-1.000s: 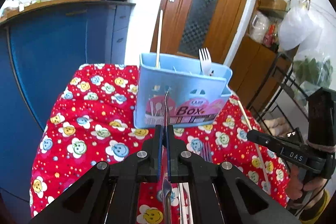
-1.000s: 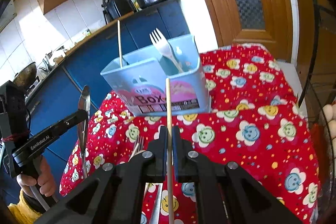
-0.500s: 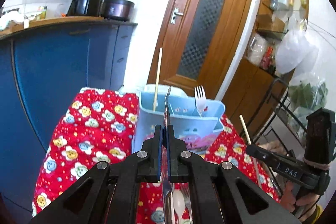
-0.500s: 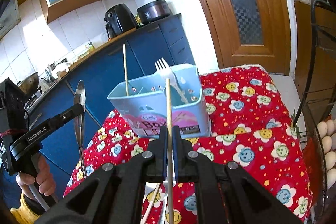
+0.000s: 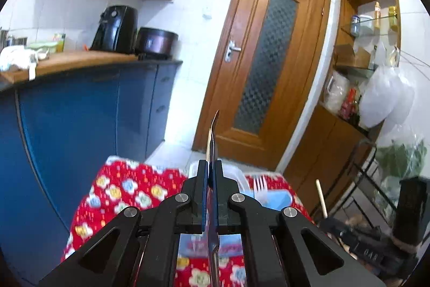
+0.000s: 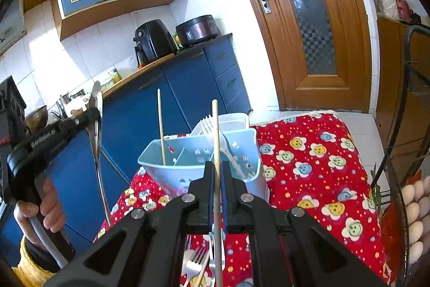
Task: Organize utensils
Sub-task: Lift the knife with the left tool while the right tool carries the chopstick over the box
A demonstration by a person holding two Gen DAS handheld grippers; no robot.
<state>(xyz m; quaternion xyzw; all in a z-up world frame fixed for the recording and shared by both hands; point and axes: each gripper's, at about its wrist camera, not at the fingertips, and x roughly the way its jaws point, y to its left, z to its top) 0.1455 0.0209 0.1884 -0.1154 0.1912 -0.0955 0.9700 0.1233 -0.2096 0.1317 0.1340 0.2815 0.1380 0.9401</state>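
The utensil box (image 6: 204, 160) stands on the tabletop (image 6: 317, 168); a chopstick (image 6: 161, 125) and fork (image 6: 208, 125) stand inside it.

Table under a red flowered cloth

The table (image 6: 309, 160) is covered by a red cloth with smiley flowers — a pale blue utensil box (image 6: 199, 166) is stood on it, and loose forks (image 6: 194, 264) are seen lying at the near edge.

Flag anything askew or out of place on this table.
The blue utensil caddy stands upright, with a chopstick and a white fork inside. Loose forks lie on the red tablecloth, unsorted. Nothing looks spilled or damaged.
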